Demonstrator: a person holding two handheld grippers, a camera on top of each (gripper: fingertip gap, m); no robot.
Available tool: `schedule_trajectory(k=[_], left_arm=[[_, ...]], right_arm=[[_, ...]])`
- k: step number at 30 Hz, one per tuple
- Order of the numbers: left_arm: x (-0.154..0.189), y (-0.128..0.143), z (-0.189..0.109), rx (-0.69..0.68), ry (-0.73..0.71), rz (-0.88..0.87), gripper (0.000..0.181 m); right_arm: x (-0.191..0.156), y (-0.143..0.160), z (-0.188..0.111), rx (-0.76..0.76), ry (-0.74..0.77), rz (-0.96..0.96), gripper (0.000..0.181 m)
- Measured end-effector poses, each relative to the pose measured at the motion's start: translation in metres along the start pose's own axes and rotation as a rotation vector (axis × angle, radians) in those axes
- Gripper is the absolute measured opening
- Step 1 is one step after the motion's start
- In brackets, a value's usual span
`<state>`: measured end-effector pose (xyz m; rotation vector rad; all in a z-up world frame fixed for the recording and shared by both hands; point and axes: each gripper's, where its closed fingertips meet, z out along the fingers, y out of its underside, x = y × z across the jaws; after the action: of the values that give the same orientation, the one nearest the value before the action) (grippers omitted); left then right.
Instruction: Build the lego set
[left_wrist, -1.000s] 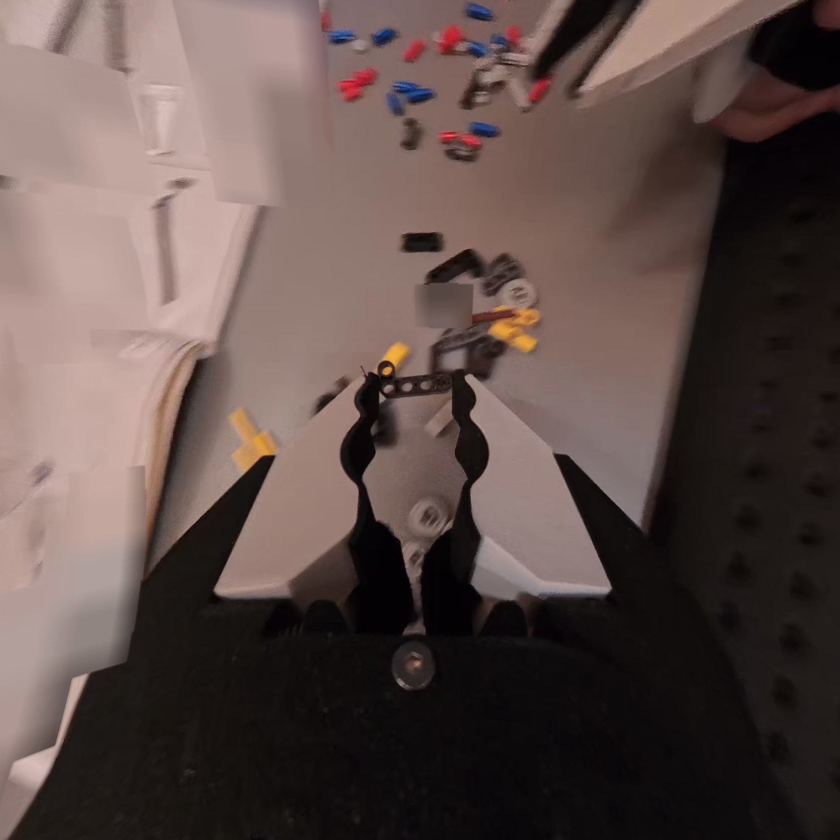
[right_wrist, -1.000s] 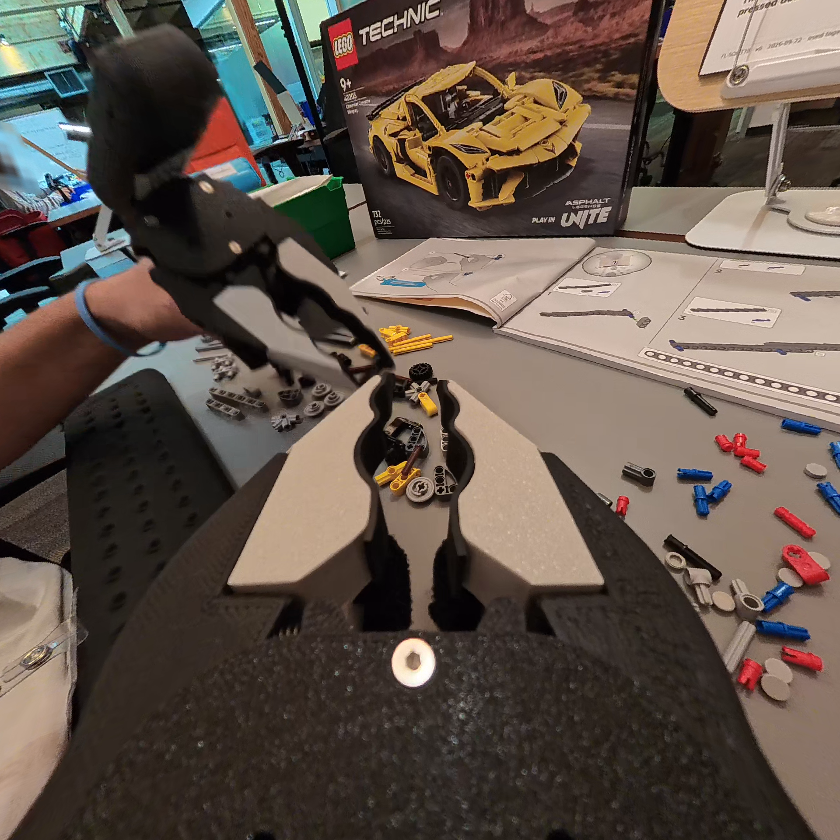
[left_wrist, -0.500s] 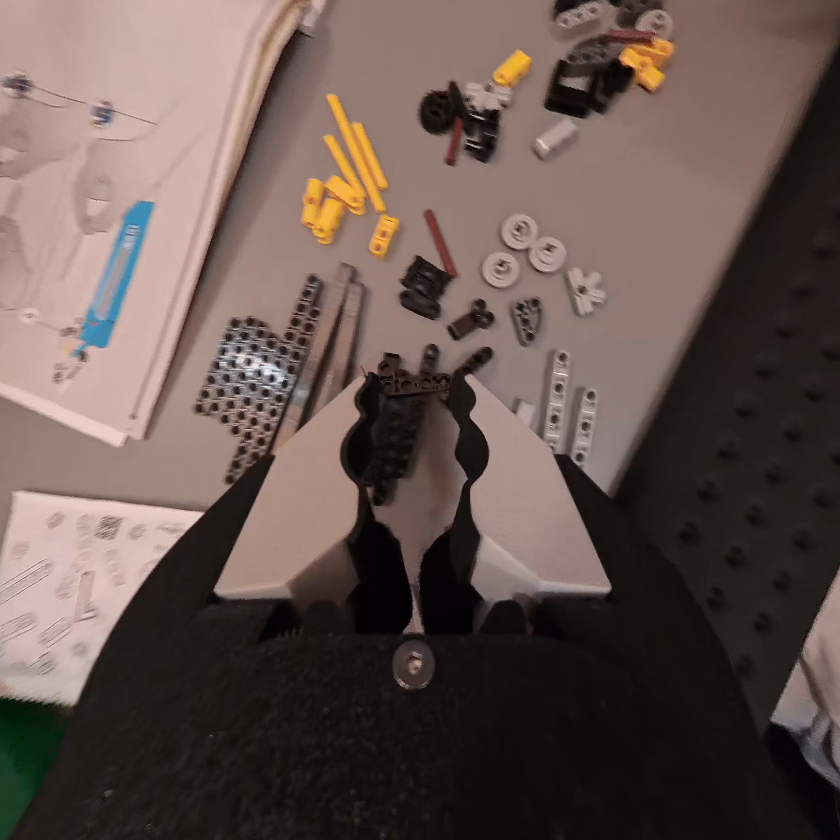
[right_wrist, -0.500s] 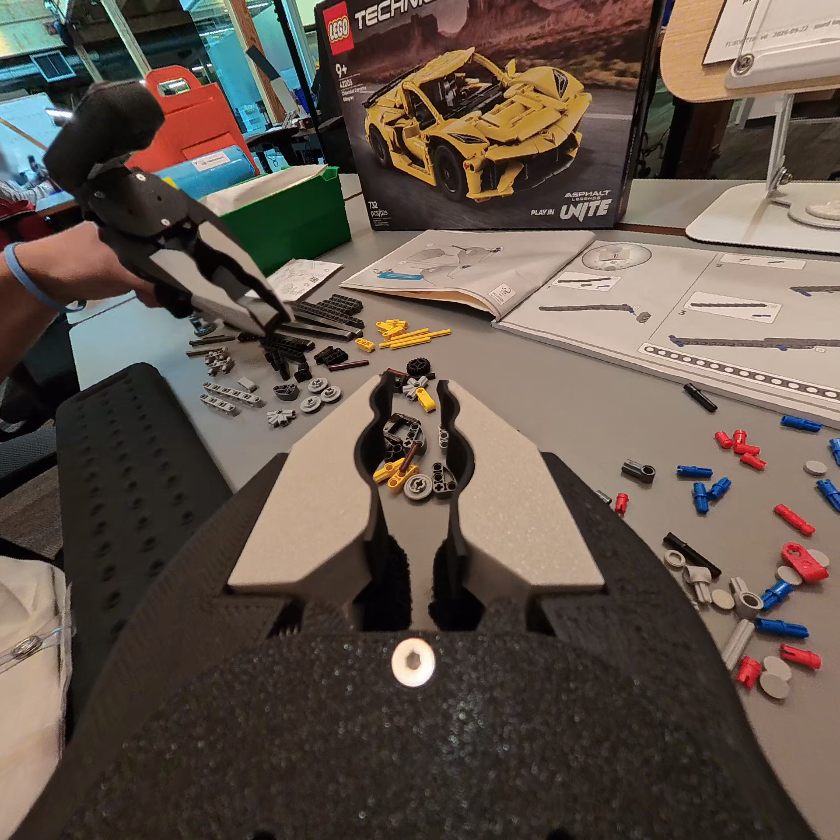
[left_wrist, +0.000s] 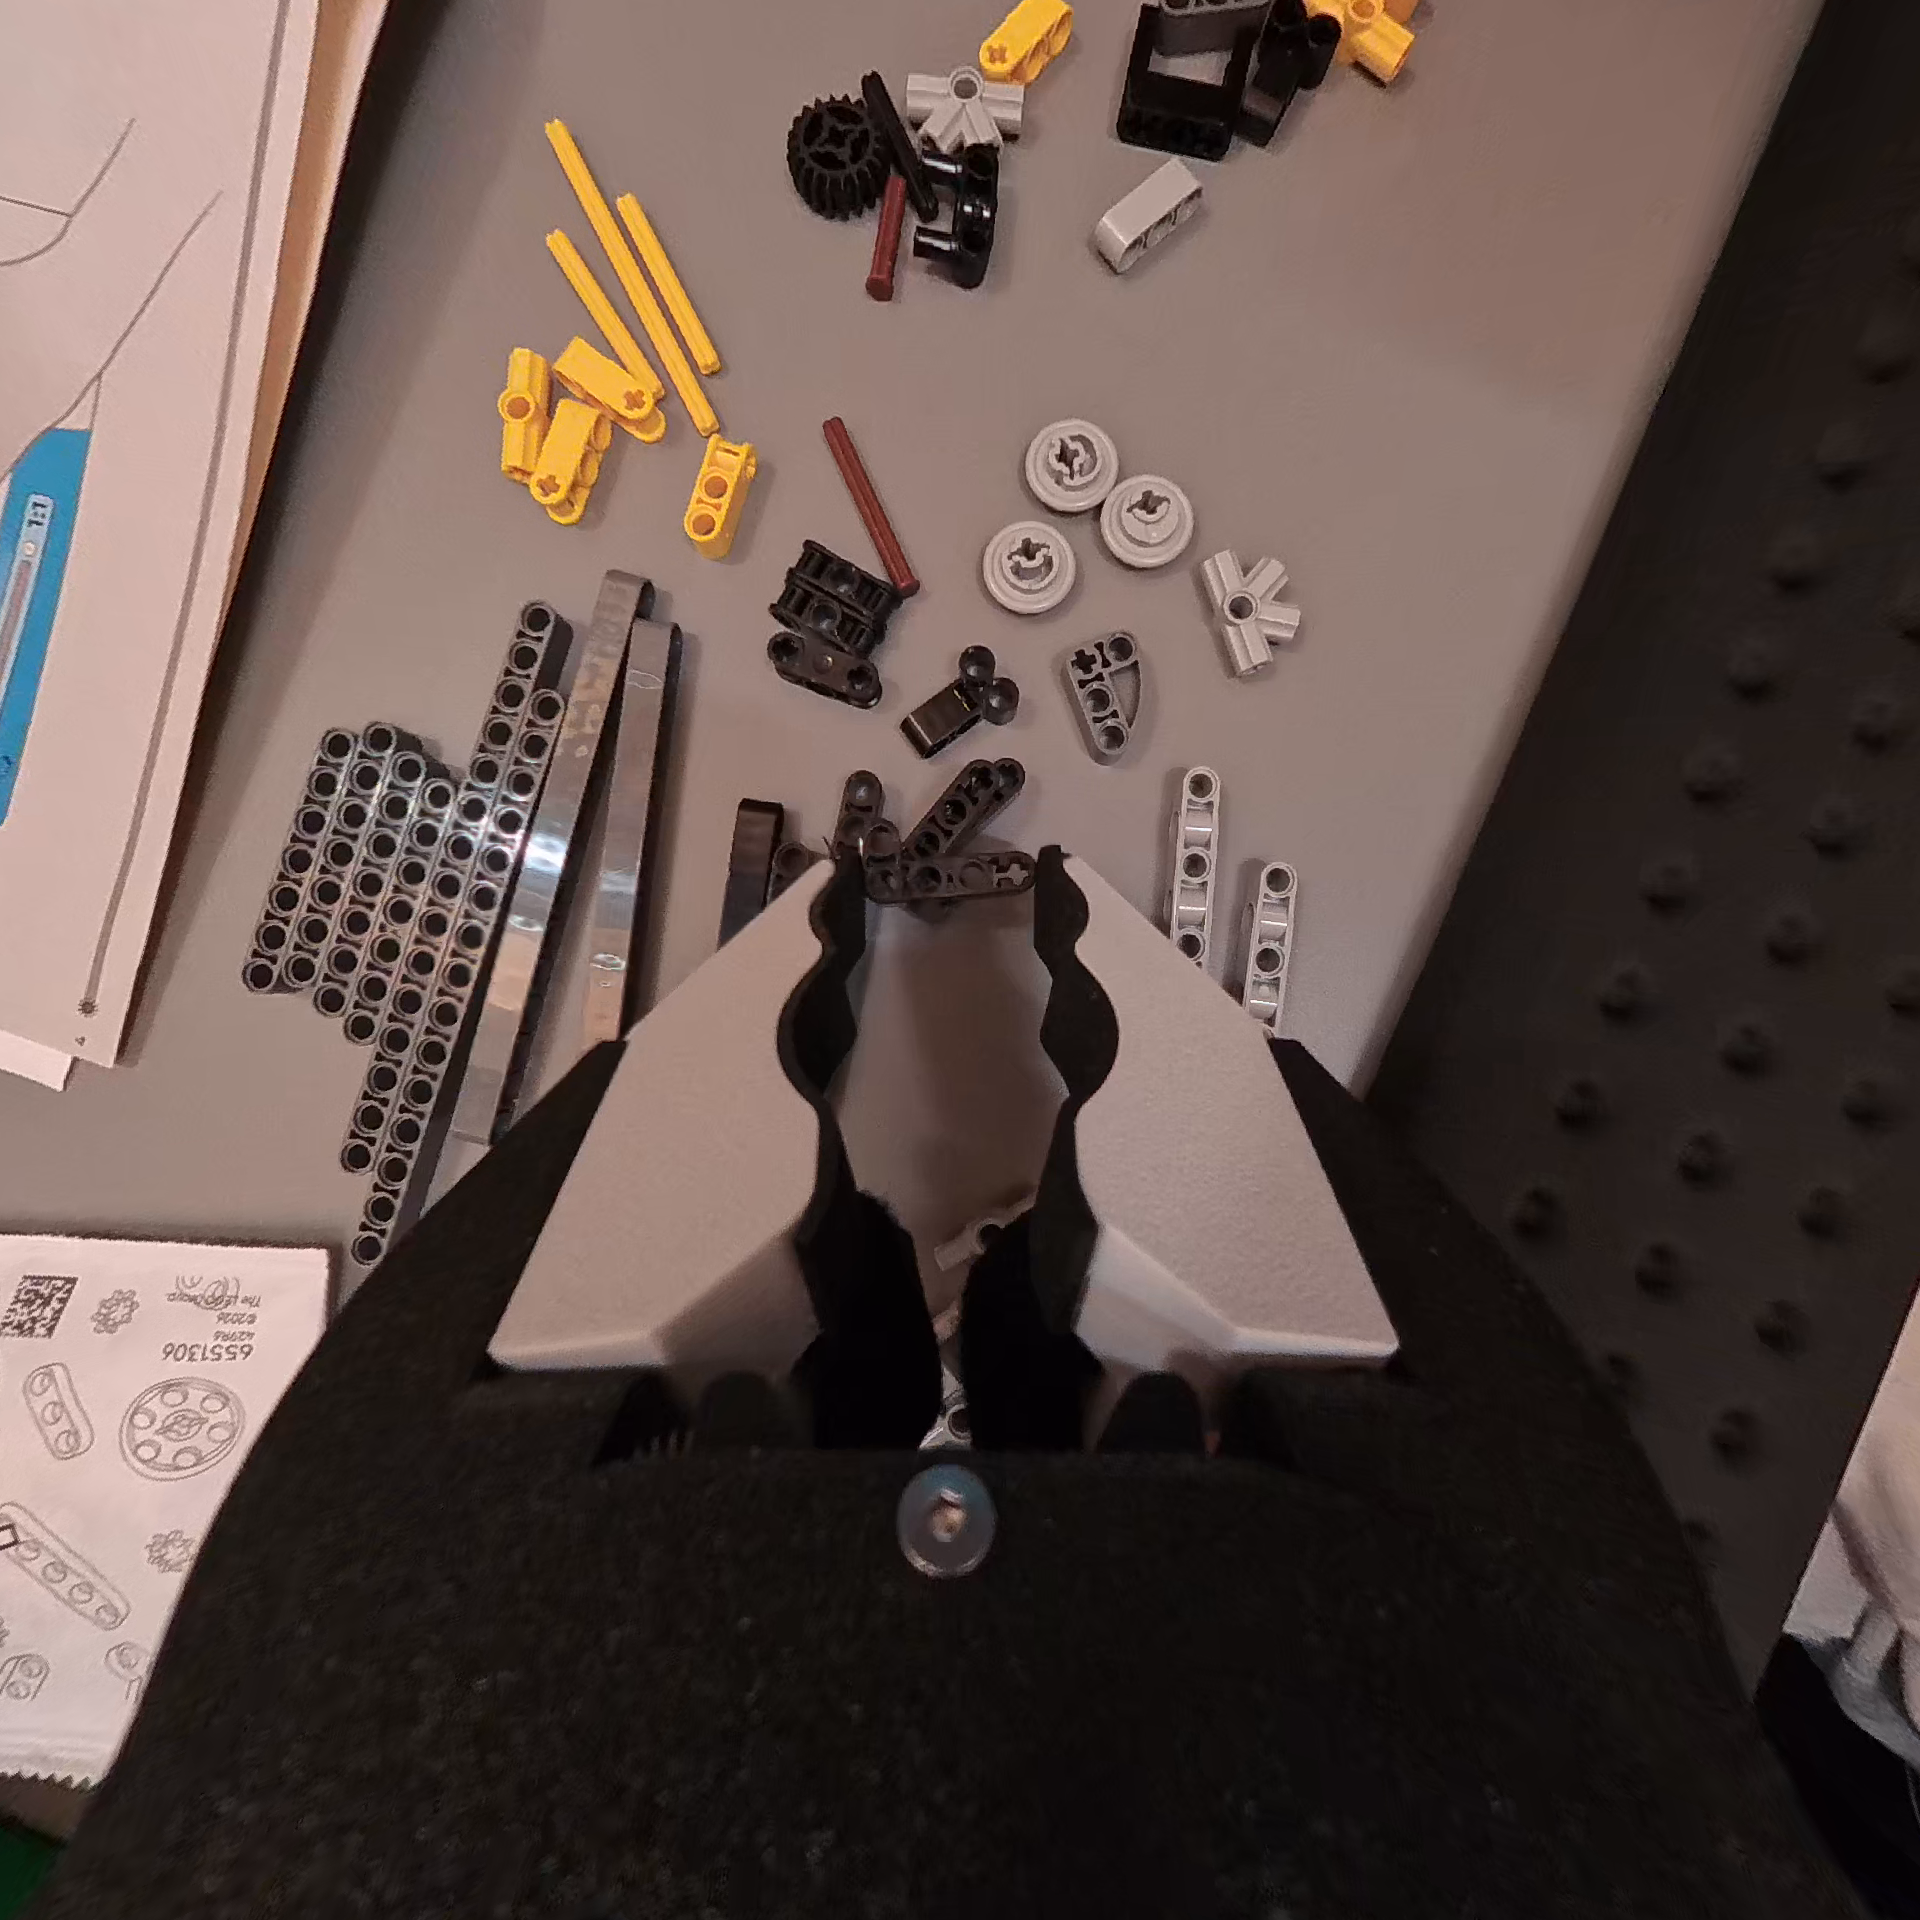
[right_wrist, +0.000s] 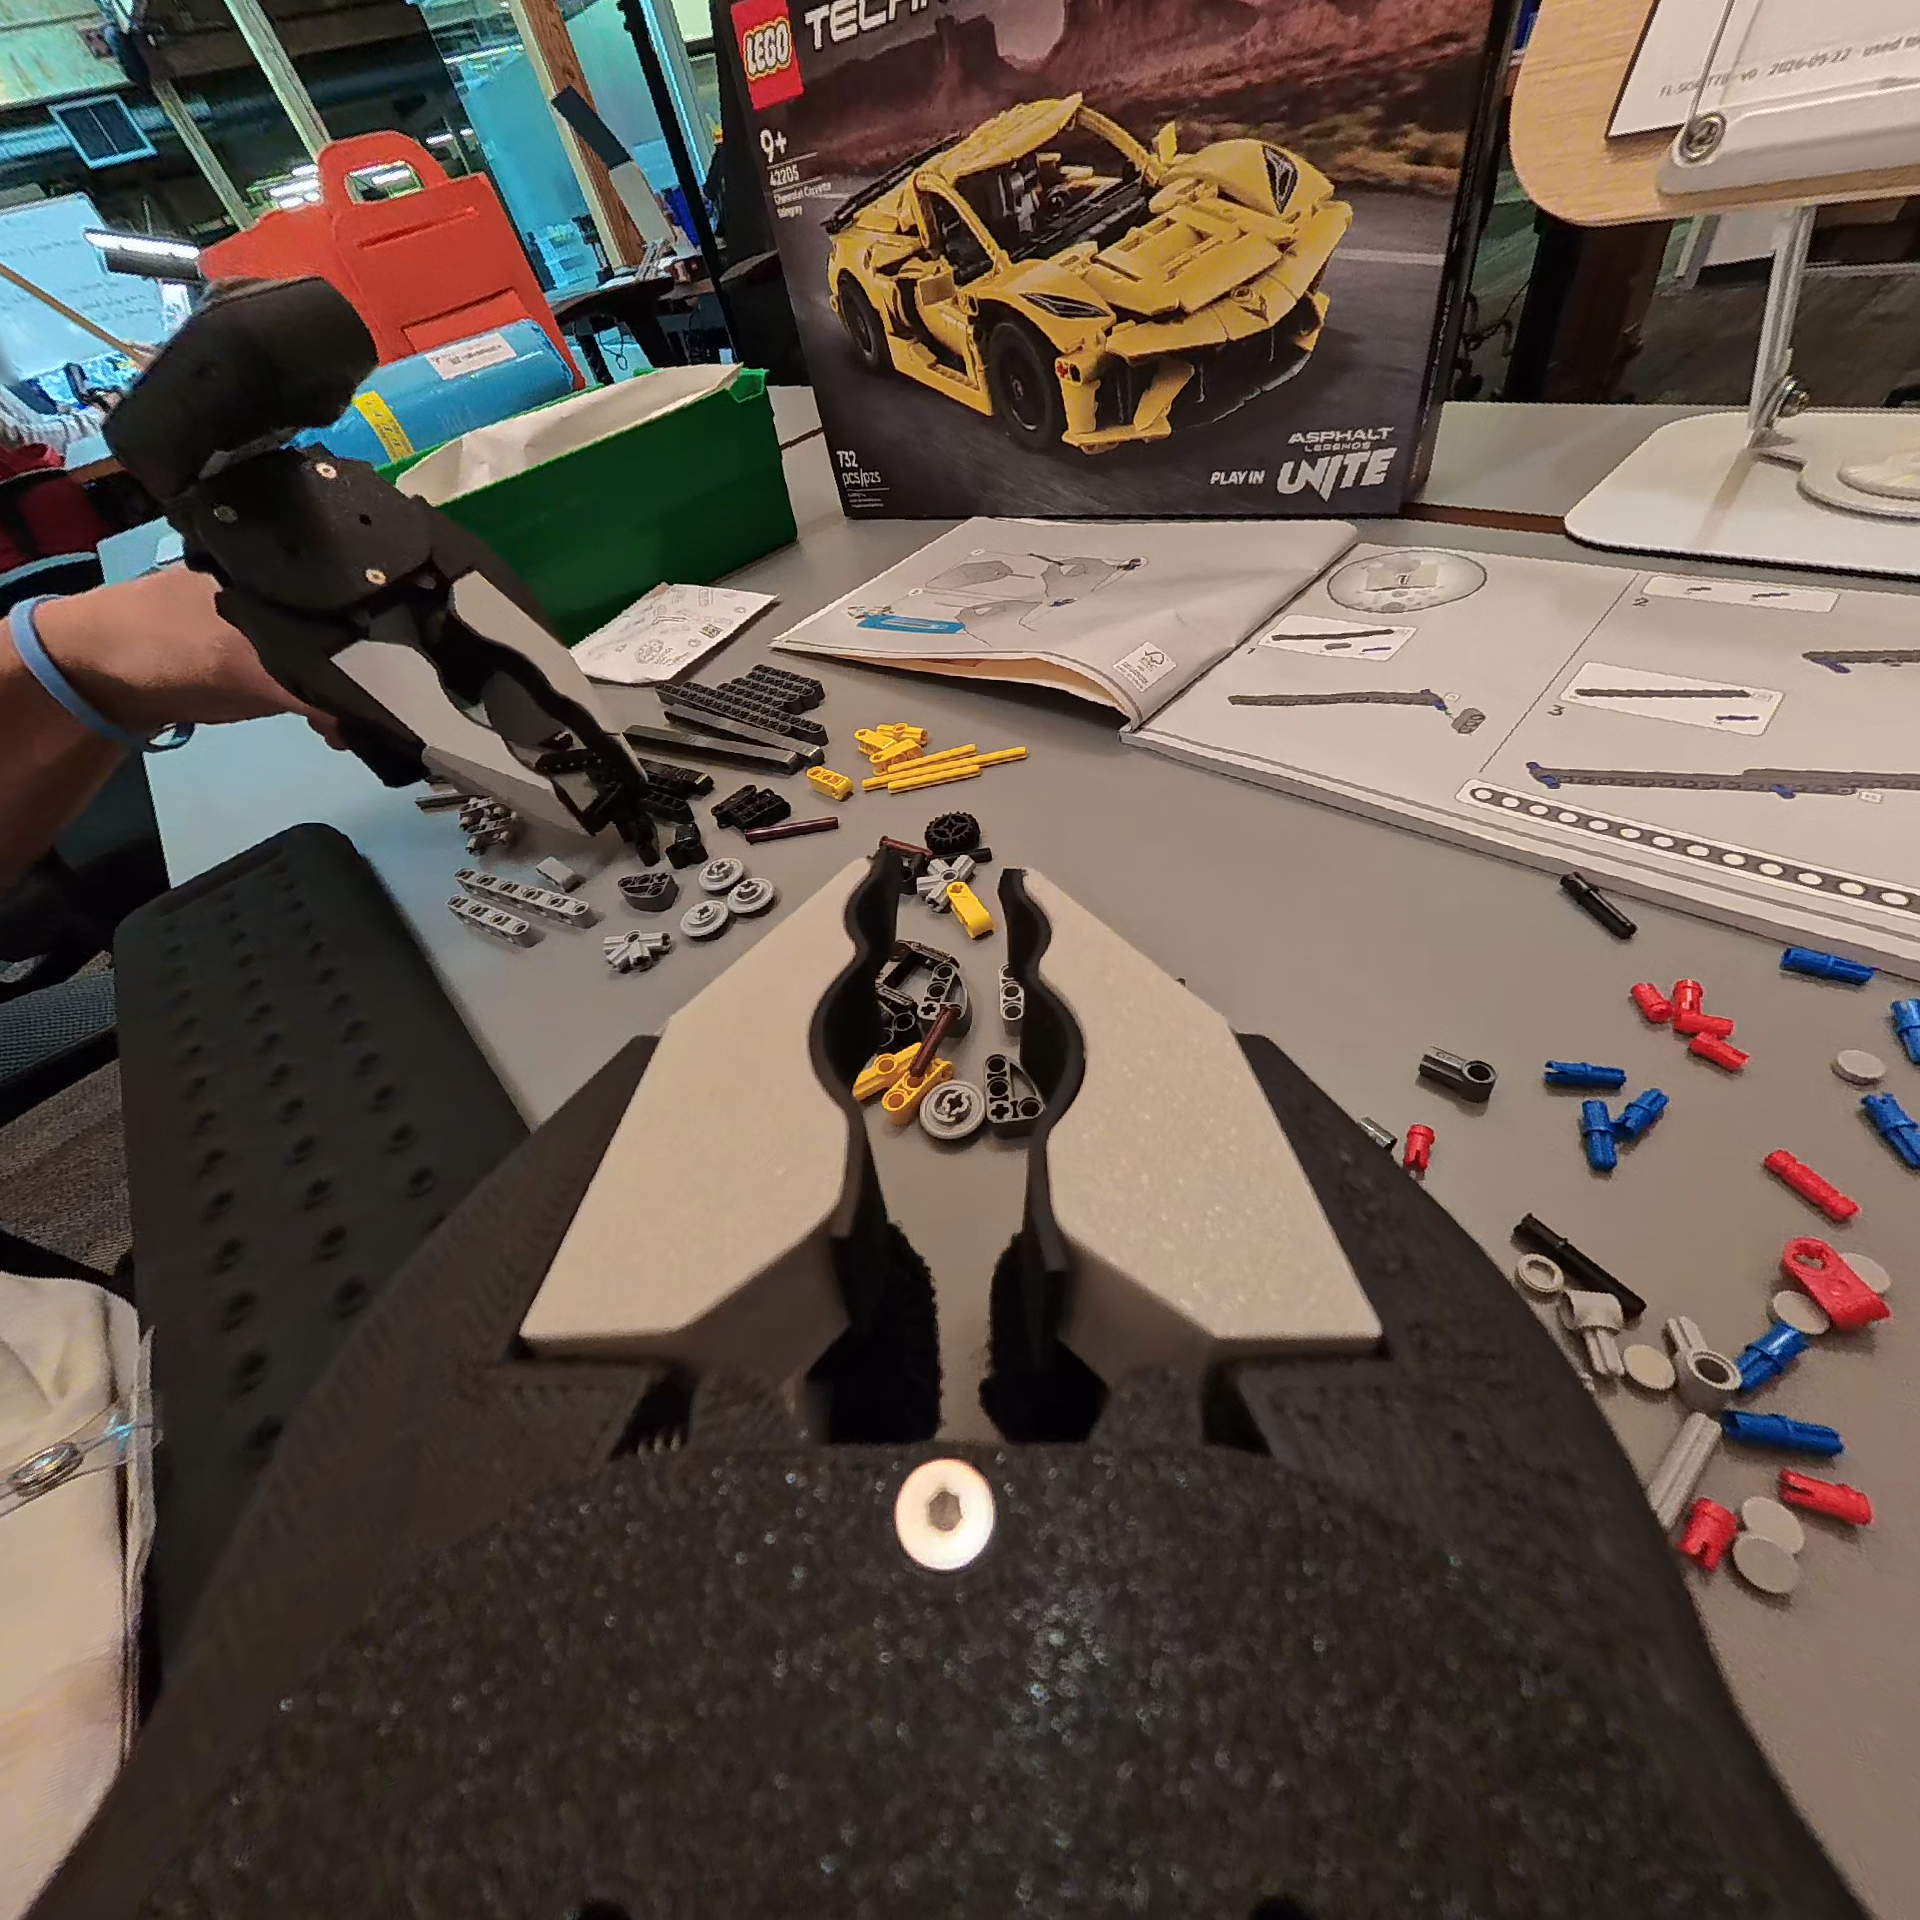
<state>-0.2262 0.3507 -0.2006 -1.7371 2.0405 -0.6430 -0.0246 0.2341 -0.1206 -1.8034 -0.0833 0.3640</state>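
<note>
My left gripper (left_wrist: 948, 871) is shut on a short black beam (left_wrist: 951, 875), held crosswise between its tips, low over a few loose black beams (left_wrist: 961, 805) on the grey table (left_wrist: 1351, 416). It also shows in the right wrist view (right_wrist: 613, 805), held by a hand at the far left. Long black beams (left_wrist: 405, 914) lie to its left and two light grey beams (left_wrist: 1195, 862) to its right. My right gripper (right_wrist: 938, 883) is open and empty, above a small pile of black, yellow and grey parts (right_wrist: 935, 1049).
Yellow axles (left_wrist: 634, 270) and grey discs (left_wrist: 1070, 468) lie ahead of the left gripper. An open instruction booklet (right_wrist: 1455, 707), the set's box (right_wrist: 1122, 260) and a green bin (right_wrist: 623, 499) stand at the back. Red and blue pins (right_wrist: 1683, 1023) scatter right. A black dimpled mat (right_wrist: 291, 1039) borders the table. Some 25 cm of space lies between my two pairs of fingers.
My left gripper has swung from the middle pile to the black beams at the table's left and come down close to them, still holding the short black beam. The right gripper has stayed put.
</note>
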Motion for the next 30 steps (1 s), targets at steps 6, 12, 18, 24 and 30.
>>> schedule_trajectory(k=[6, 12, 18, 24, 30], left_arm=[[0.001, -0.004, -0.002, 0.013, -0.061, 0.031, 0.031], [-0.011, 0.026, -0.016, -0.095, -0.153, -0.053, 0.031], [0.000, 0.026, -0.009, -0.077, -0.094, -0.090, 0.031], [0.002, 0.021, 0.000, -0.062, -0.059, -0.226, 0.031], [0.010, 0.014, -0.003, -0.032, -0.043, -0.235, 0.036]], right_arm=[[-0.001, 0.000, 0.000, 0.000, -0.001, -0.003, 0.020], [-0.001, 0.000, 0.000, 0.003, -0.002, -0.003, 0.020], [-0.002, 0.001, 0.001, -0.007, -0.002, -0.010, 0.020], [-0.001, 0.001, 0.000, -0.004, -0.004, -0.004, 0.020], [-0.002, 0.001, 0.000, -0.004, -0.007, -0.004, 0.020]])
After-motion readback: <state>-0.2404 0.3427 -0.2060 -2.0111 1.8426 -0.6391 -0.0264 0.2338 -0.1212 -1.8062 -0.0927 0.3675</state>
